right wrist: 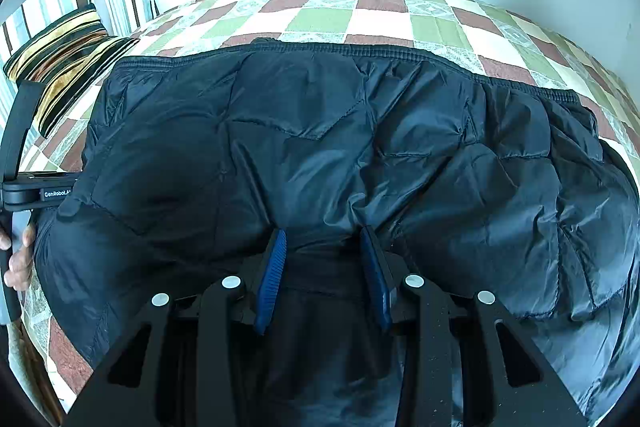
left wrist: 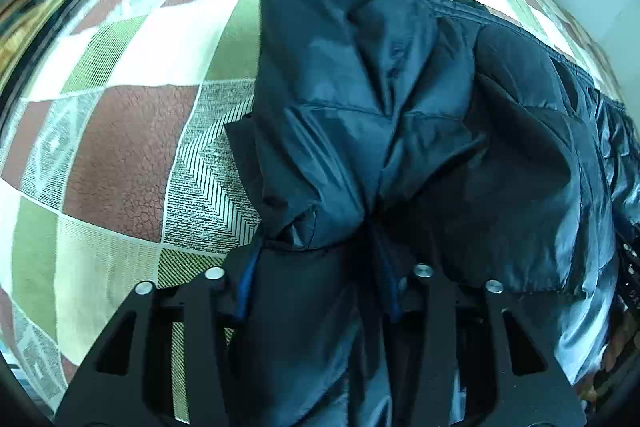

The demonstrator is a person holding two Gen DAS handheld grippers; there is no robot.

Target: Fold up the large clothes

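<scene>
On a checked bedspread (right wrist: 316,17), the dark padded jacket (right wrist: 320,147) bunches between both pairs of blue fingers; the right gripper (right wrist: 324,267) and left gripper (left wrist: 316,287) each pinch a fold, part-closed.

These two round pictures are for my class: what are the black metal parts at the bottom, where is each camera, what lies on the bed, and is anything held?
A person holds a hand-held two-finger gripper in each hand; a camera on each looks along its fingers. The left gripper and the right gripper each pinch a fold of the dark navy quilted puffer jacket between blue-padded fingers. The jacket lies on a green, maroon and cream checked bedspread. Striped pillows sit at the bed's far left.
</scene>
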